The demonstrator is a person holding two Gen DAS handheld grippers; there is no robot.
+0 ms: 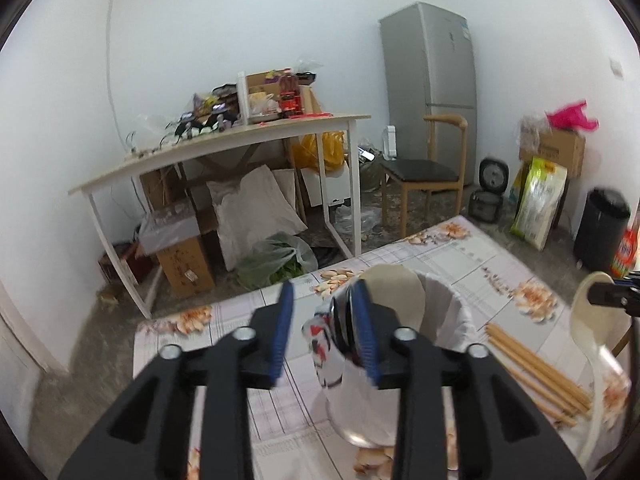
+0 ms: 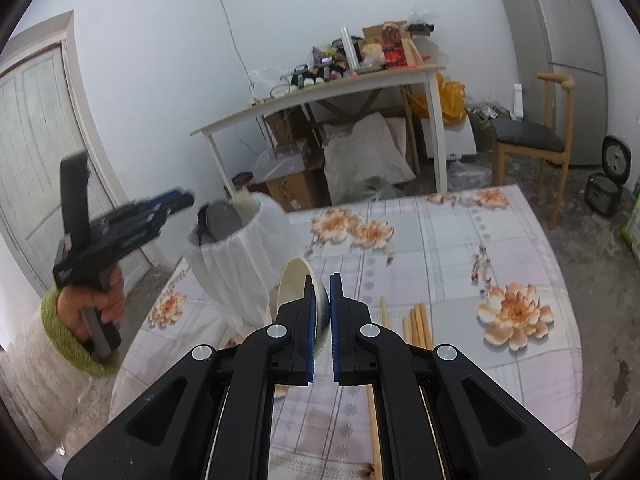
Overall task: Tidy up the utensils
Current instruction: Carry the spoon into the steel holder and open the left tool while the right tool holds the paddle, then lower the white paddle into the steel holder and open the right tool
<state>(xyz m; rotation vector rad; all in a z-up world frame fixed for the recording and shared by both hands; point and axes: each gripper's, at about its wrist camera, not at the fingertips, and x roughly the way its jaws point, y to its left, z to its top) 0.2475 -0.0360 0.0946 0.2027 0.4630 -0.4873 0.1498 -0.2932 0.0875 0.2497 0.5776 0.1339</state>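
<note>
Right wrist view: right gripper [image 2: 321, 312] clamps a cream spoon [image 2: 298, 288] beside the white holder [image 2: 236, 256]; chopsticks [image 2: 416, 324] lie just beyond. Left gripper [image 1: 320, 336], jaws parted and empty, hovers at the holder's rim, where a dark ladle [image 2: 218, 222] stands. Floral tablecloth [image 2: 460, 240]; cluttered desk [image 2: 320, 88] and fridge [image 2: 560, 40] behind.

A white pleated holder [image 2: 236, 264] stands upright on the floral tablecloth at left of centre in the right wrist view; in the left wrist view it fills the lower centre of the frame. Inside it, a dark round-headed utensil [image 2: 218, 222] and a pale cream one [image 2: 245, 202] lean against the far rim, heads up. The dark one looks like a ladle, though blur makes that uncertain. A cream spoon [image 2: 302, 292] sits tilted at centre of the right wrist view, its bowl facing left. Several tan wooden chopsticks [image 1: 536, 372] lie side by side flat on the cloth, at lower right of the left wrist view, just beside the holder.
</note>
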